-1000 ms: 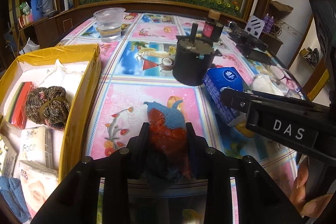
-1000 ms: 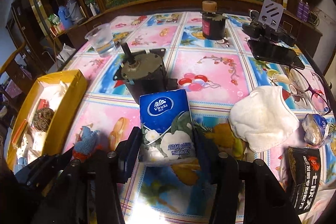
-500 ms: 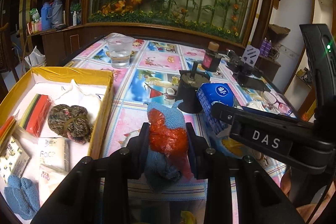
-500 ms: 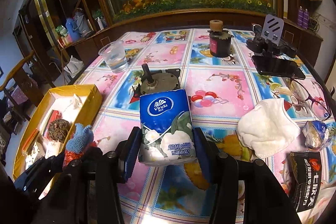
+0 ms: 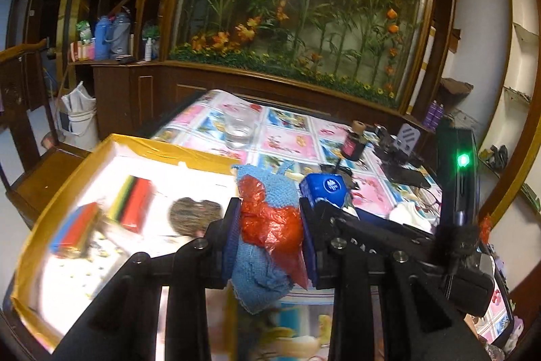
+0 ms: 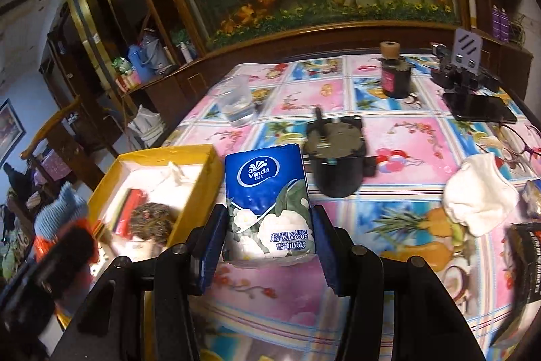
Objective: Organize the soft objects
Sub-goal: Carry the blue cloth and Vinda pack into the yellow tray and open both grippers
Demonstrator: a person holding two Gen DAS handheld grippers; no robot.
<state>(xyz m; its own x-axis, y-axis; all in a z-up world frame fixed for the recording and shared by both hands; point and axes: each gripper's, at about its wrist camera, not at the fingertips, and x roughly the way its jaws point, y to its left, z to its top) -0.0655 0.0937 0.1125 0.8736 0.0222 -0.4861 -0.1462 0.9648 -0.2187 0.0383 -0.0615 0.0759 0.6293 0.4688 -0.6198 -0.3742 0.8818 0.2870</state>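
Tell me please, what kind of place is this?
Probably a home dining or living room: a table with a picture-printed cloth, carved wooden cabinets, thermos flasks on a shelf, and a large artificial flower display.

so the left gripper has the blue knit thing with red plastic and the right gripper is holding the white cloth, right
Not quite. The right gripper is shut on the blue tissue pack, as the right wrist view shows; the white cloth lies on the table apart from it. The left gripper does hold the blue knit item with red plastic.
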